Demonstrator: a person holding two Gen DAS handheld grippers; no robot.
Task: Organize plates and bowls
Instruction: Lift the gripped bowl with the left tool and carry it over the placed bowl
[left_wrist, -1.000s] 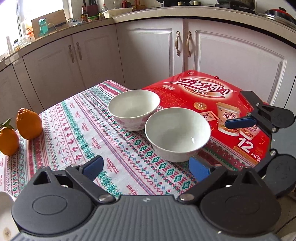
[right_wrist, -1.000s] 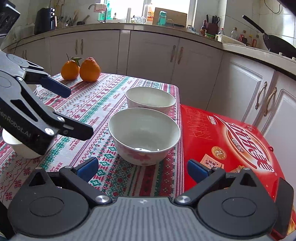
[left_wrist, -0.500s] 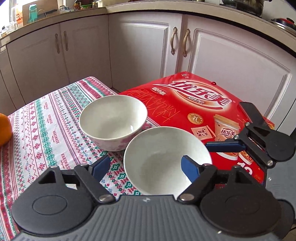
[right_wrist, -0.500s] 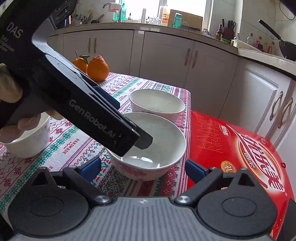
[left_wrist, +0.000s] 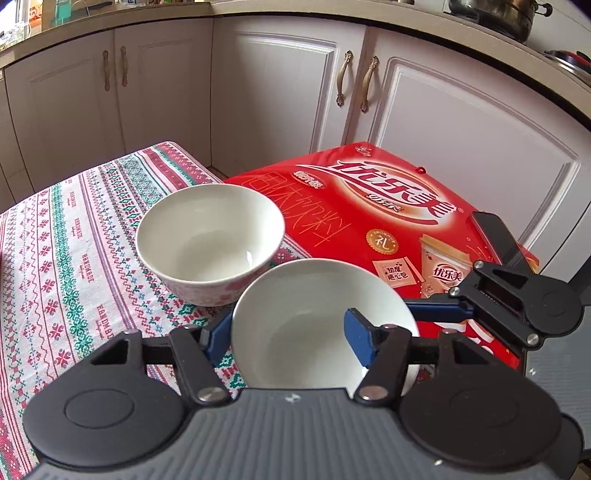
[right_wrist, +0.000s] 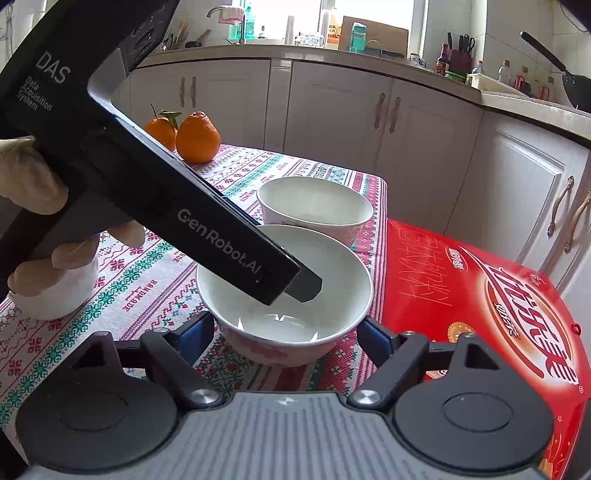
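Two white bowls with pink flower print stand on the patterned tablecloth. The near bowl (left_wrist: 314, 325) (right_wrist: 284, 295) sits beside the red box. My left gripper (left_wrist: 288, 338) straddles its left rim, one blue finger outside and one inside the bowl, jaws still apart. My right gripper (right_wrist: 286, 328) is open with a finger on either side of the same bowl, low at its base. The far bowl (left_wrist: 208, 236) (right_wrist: 314, 206) stands just behind, almost touching. A third white bowl (right_wrist: 55, 295) is at the left, partly hidden by the hand.
A flat red drink box (left_wrist: 388, 221) (right_wrist: 480, 295) lies on the table's right part. Two oranges (right_wrist: 184, 133) sit at the far table edge. White kitchen cabinets (left_wrist: 277, 92) stand behind the table. The left gripper's body (right_wrist: 147, 184) crosses the right wrist view.
My left gripper moved forward and down over the near bowl, and its jaws narrowed around the rim. My right gripper moved in closer to the same bowl.
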